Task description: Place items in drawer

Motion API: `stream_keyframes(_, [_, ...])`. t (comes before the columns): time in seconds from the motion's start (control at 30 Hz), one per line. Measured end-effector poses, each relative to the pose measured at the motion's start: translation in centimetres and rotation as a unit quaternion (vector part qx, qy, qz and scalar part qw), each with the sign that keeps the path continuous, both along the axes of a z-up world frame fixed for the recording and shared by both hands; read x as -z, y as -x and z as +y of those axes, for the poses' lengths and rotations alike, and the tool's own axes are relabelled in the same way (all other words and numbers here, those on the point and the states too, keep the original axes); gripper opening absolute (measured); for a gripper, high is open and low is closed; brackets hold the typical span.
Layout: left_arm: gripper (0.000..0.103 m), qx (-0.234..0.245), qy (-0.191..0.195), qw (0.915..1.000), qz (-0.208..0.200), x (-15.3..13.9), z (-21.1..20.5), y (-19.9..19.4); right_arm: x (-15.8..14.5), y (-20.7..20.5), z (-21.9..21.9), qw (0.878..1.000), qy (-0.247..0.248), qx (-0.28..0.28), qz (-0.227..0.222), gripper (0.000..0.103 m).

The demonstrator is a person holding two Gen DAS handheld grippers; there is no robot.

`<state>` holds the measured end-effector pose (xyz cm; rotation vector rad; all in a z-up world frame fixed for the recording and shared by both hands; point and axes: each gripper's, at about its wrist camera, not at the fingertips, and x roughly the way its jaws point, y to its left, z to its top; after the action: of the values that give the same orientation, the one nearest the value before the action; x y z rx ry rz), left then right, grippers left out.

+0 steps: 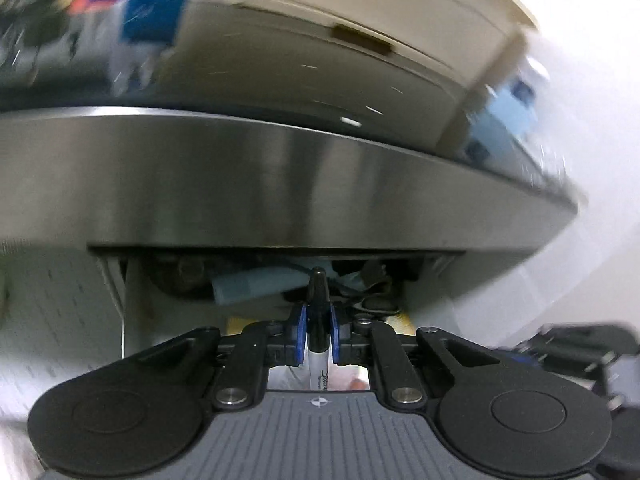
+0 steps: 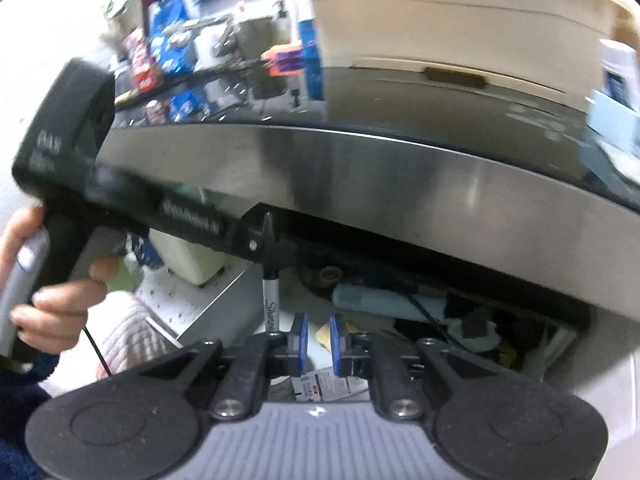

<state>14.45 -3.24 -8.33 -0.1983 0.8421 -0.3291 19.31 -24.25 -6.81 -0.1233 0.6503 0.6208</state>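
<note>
While left jaws clamp marker (image 1: 318, 312) over drawer (image 2: 420, 312), right jaws gape narrowly, empty.

Home kitchen: steel counter (image 2: 360, 168), cluttered drawer (image 2: 440, 312).

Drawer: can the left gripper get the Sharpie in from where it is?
Probably yes. The left gripper holds the Sharpie right at the open drawer, below the steel counter edge; nothing blocks it.

Both wrist cams close, low, facing open drawer (image 1: 280, 280) under steel counter edge (image 2: 360, 172).
</note>
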Motion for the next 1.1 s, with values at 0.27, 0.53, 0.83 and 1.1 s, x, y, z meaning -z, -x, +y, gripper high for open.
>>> stream_keyframes(0.27, [0.012,0.092,-0.124,0.9875,-0.032,2.4,-6.8,-0.7,1.3,2.0,-3.3,0.997,0.005,0.066,-0.038,0.011])
stream_keyframes(0.53, [0.012,0.155,-0.202,0.9667,-0.025,5.6,-11.7,-1.6,2.5,4.5,-7.5,0.989,-0.037,0.130,-0.064,0.011])
stream_keyframes(0.83, [0.012,0.186,-0.266,0.9457,0.004,9.1,-16.0,-3.9,5.3,4.5,-9.9,0.977,-0.063,0.191,-0.067,0.012])
stream_keyframes(1.1, [0.012,0.213,-0.315,0.9234,0.056,12.4,-18.1,-5.8,5.9,4.5,-10.3,0.978,-0.069,0.181,-0.069,0.012])
